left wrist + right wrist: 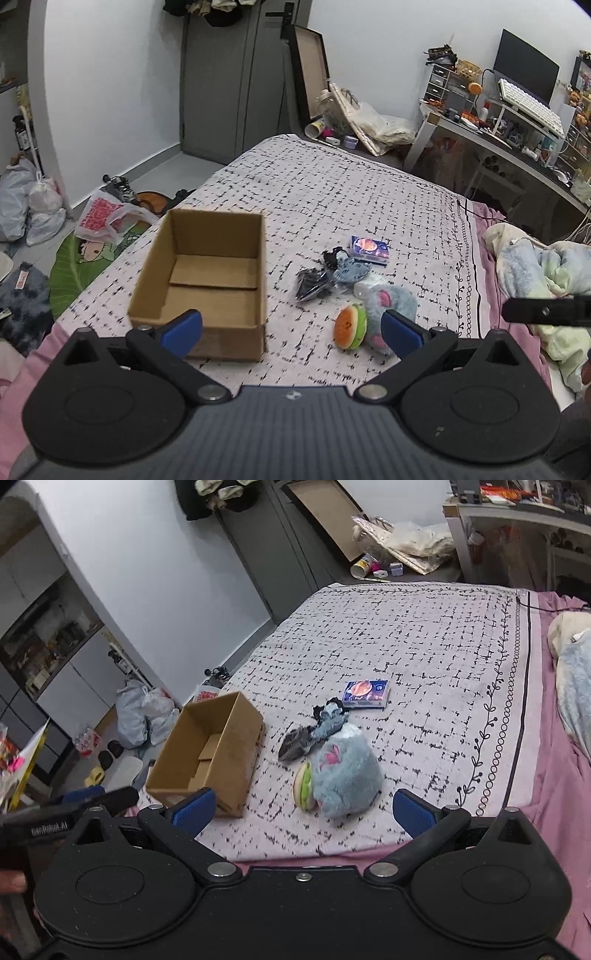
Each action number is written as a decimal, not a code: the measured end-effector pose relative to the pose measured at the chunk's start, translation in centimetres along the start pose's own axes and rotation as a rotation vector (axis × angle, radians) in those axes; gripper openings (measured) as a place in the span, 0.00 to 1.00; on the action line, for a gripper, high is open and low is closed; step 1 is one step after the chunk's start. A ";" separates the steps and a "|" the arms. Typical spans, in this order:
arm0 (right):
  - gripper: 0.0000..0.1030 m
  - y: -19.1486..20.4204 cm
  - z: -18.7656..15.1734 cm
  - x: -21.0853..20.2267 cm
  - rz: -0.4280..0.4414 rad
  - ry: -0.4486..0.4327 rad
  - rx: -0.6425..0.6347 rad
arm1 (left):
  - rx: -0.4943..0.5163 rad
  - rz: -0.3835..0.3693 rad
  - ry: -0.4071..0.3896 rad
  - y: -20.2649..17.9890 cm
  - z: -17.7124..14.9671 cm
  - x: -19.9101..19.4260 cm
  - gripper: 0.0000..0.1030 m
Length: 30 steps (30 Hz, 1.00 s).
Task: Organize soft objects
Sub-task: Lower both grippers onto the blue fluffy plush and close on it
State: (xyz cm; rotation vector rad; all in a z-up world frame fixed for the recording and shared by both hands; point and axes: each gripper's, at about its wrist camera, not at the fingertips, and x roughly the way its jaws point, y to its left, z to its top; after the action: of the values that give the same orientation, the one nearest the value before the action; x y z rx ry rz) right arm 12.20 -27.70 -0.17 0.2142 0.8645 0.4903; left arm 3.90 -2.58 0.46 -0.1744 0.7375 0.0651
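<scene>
An empty open cardboard box (207, 280) (212, 751) stands on the bed's patterned blanket. To its right lie a fluffy blue plush (391, 306) (345, 771), a small burger plush (351, 326) (303, 784) leaning on it, a dark crumpled bag (314, 286) (295, 740), a blue-grey cloth piece (347, 267) (330, 720) and a small blue box (369, 249) (365, 694). My left gripper (291, 328) is open, hovering near the box's front corner. My right gripper (303, 810) is open just in front of the blue plush, holding nothing.
The blanket (351, 184) covers the bed; a pink sheet edge (554, 738) and crumpled bedding (543, 266) lie at the right. Bags (33, 210) and clutter sit on the floor left of the bed. A desk (498, 136) stands beyond at the far right.
</scene>
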 end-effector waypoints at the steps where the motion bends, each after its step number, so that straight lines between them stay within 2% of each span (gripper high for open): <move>1: 1.00 0.0 0.4 0.3 -0.005 -0.001 0.003 | -0.003 -0.004 0.003 -0.3 0.4 0.4 0.99; 10: 0.96 -0.1 3.9 3.4 -0.030 0.022 0.060 | -0.057 -0.037 0.044 -1.2 3.2 3.4 0.97; 16: 0.85 -1.6 4.3 6.2 0.004 0.066 0.150 | -0.055 -0.070 0.066 -2.5 4.6 5.7 0.94; 18: 0.83 -2.2 4.1 6.8 0.005 0.057 0.164 | -0.054 -0.084 0.080 -2.9 4.9 6.6 0.90; 20: 0.77 -2.8 4.0 7.5 0.004 0.061 0.188 | -0.062 -0.101 0.096 -3.3 5.0 7.7 0.83; 21: 0.77 -3.0 3.9 7.8 0.004 0.065 0.196 | -0.066 -0.108 0.107 -3.4 5.1 8.2 0.77; 23: 0.75 -3.6 3.7 8.6 0.007 0.076 0.216 | -0.073 -0.119 0.136 -3.8 5.3 9.5 0.72; 30: 0.62 -6.1 2.9 11.2 0.043 0.139 0.303 | -0.112 -0.140 0.222 -4.8 5.5 13.6 0.65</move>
State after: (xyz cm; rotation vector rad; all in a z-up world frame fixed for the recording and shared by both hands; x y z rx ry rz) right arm 22.59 -27.42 -8.19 0.4812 1.0715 0.4163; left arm 18.17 -6.39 -4.05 -0.3434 0.9412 -0.0476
